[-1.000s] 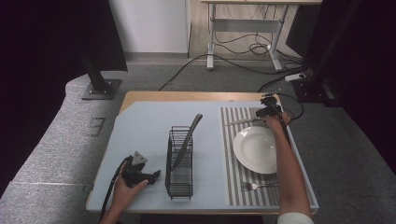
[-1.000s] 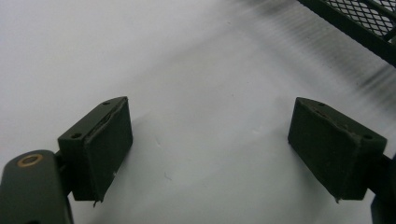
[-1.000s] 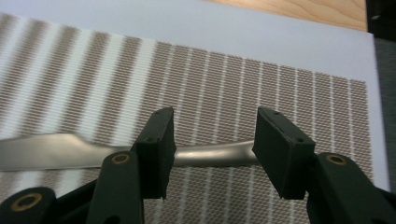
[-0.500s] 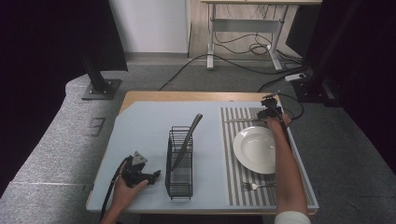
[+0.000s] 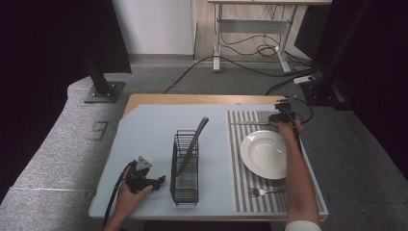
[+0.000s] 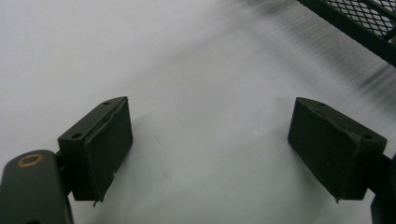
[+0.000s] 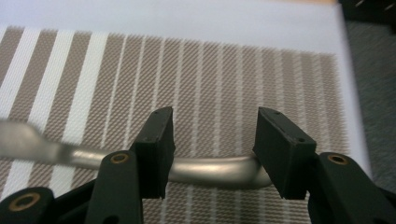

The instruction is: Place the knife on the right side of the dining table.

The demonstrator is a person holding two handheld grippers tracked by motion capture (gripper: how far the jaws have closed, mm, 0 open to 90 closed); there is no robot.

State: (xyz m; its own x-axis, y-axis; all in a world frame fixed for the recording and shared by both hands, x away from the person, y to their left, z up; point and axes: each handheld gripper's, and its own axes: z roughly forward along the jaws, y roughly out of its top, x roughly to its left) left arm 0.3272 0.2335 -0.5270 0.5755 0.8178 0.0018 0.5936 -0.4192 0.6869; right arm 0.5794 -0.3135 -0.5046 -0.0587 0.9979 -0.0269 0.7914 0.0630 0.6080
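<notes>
Right claw (image 7: 212,149) open astride utensil handle (image 7: 205,169) on striped mat (image 5: 250,120); plate (image 5: 263,154) adjacent. Left claw (image 6: 210,144) open, wire rack (image 5: 185,166) beside.

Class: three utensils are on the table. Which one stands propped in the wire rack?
The dark utensil leaning in the black rack; the fork and silver utensil lie flat on the placemat.

I see grey carpet (image 5: 57,159) around my surface (image 5: 144,130). Beyond it, a black stand base (image 5: 103,91), cables (image 5: 250,50) under a white desk frame (image 5: 255,24), and a power strip (image 5: 308,79).
</notes>
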